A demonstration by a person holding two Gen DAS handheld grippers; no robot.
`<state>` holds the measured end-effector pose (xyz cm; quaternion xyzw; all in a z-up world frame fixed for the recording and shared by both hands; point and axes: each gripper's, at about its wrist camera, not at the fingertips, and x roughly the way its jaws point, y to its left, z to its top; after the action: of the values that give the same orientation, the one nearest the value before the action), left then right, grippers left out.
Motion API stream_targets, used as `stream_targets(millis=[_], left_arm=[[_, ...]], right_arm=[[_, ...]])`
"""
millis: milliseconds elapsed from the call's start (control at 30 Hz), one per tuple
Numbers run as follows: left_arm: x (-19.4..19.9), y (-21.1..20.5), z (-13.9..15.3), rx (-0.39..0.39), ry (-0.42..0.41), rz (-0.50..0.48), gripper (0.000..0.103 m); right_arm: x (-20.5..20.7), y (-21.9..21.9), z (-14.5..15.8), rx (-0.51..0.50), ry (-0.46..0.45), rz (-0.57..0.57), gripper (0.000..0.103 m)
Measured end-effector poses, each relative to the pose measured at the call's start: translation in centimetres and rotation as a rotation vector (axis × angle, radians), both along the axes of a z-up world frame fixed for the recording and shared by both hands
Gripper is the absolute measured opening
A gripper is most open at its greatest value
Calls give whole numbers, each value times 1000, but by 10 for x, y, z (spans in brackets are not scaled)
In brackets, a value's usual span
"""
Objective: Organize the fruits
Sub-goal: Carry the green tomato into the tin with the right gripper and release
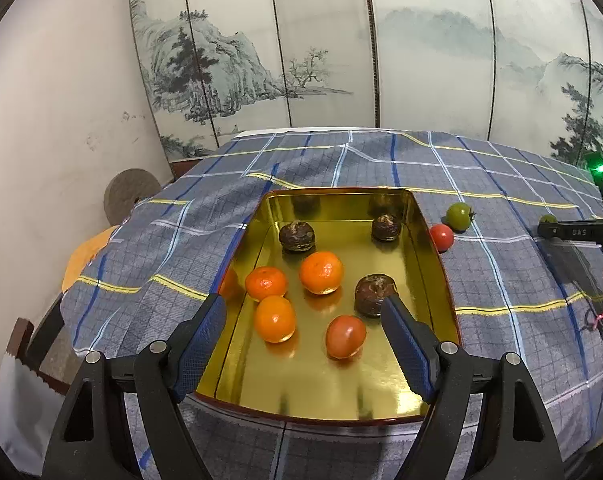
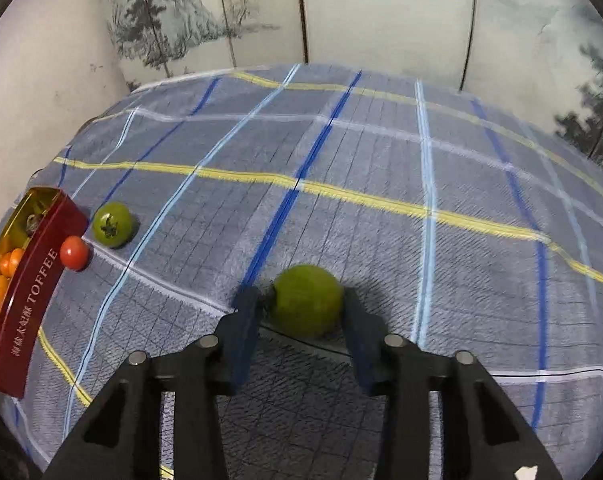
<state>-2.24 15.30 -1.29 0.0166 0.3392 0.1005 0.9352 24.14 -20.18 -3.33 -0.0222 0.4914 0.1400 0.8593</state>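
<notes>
The tin (image 1: 431, 248) (gold inside, red outside) sits on the plaid cloth (image 1: 501, 280) and holds three oranges (image 1: 321, 272), three dark brown fruits (image 1: 296, 235) and a red tomato (image 1: 345, 336). The left gripper (image 1: 303, 312) hovers over the tin's near end, jaws wide and empty. Just right of the tin lie a small red tomato (image 2: 74, 253) and a green tomato (image 2: 112, 224). Well right of the tin, the right gripper (image 2: 301, 304) brackets a green fruit (image 2: 306, 299); whether it grips I cannot tell.
</notes>
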Motion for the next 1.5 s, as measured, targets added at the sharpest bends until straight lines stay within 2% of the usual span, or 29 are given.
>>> stream_targets(millis=[67, 167, 300, 400, 500, 700, 900, 1133, 1300, 1433, 1500], left_arm=[[-1, 5, 2, -10, -9, 15, 80], [-1, 15, 5, -40, -16, 33, 80], [-3, 26, 7, -53, -19, 54, 80], [-5, 30, 7, -53, -16, 65, 80], [-6, 31, 6, -32, -9, 78, 80], [-7, 33, 5, -4, 0, 87, 81], [-7, 35, 0, -1, 9, 85, 85], [-8, 35, -2, -1, 16, 85, 86], [-8, 35, -5, 0, 26, 86, 86], [-6, 37, -6, -3, 37, 90, 86], [-4, 37, -6, -6, 38, 89, 86]], right_arm=[[-5, 5, 5, 18, -12, 20, 36], [-18, 29, 29, 55, -55, 82, 36], [-28, 89, 67, 130, -102, 221, 36], [-27, 137, 83, 188, -98, 322, 36], [-27, 185, 84, 204, -75, 411, 36], [-24, 257, 61, 154, -12, 512, 37], [-8, 276, 36, 130, 45, 496, 37], [-1, 287, 26, 102, 60, 482, 39], [6, 285, 25, 175, 71, 455, 41], [8, 271, 36, 271, 44, 437, 60], [6, 260, 43, 300, 19, 427, 60]])
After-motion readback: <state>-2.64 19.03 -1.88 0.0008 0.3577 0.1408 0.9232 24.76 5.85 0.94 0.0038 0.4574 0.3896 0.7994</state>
